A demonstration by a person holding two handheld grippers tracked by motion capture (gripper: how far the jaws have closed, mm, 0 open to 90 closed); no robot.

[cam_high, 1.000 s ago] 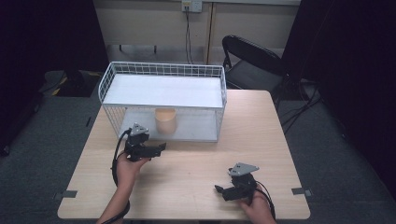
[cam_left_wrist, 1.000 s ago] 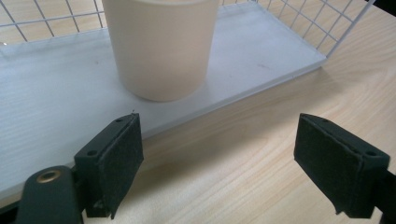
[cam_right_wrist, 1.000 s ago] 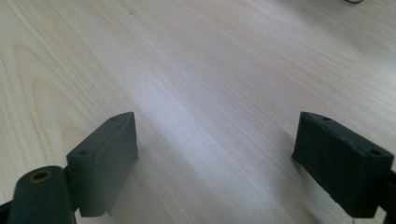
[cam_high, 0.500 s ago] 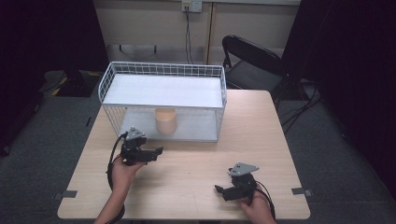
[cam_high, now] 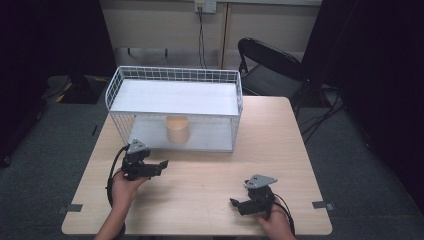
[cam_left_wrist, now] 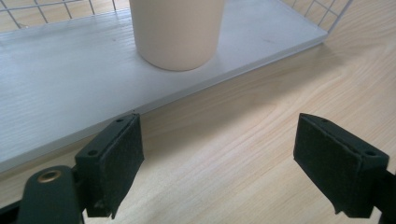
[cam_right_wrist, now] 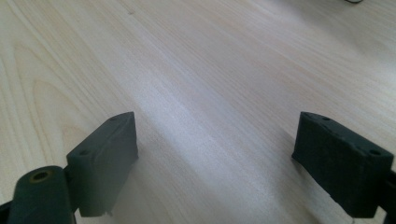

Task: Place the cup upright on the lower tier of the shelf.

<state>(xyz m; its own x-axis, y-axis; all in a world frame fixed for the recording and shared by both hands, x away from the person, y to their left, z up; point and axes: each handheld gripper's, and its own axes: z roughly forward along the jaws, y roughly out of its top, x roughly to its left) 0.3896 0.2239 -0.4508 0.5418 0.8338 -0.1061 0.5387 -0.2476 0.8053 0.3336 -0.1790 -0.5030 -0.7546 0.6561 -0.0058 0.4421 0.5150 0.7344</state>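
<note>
A beige cup point(cam_high: 177, 129) stands upright on the lower white shelf of a white wire rack point(cam_high: 175, 73). In the left gripper view the cup point(cam_left_wrist: 176, 32) sits just beyond the shelf's front edge point(cam_left_wrist: 187, 91). My left gripper point(cam_high: 159, 166) is held in front of the rack, left of the cup, open with nothing between its jaws point(cam_left_wrist: 219, 158). My right gripper point(cam_high: 237, 205) rests low near the table's front right, open over bare wood point(cam_right_wrist: 215, 158).
The wooden table point(cam_high: 280, 150) carries the two-level wire rack at its back left. A black folding chair point(cam_high: 267, 65) stands behind the table at the right. Cables point(cam_high: 112, 180) trail from both grippers. Grey carpet surrounds the table.
My left gripper has drawn back from the rack toward the table's front and a little left. The right gripper has stayed still.
</note>
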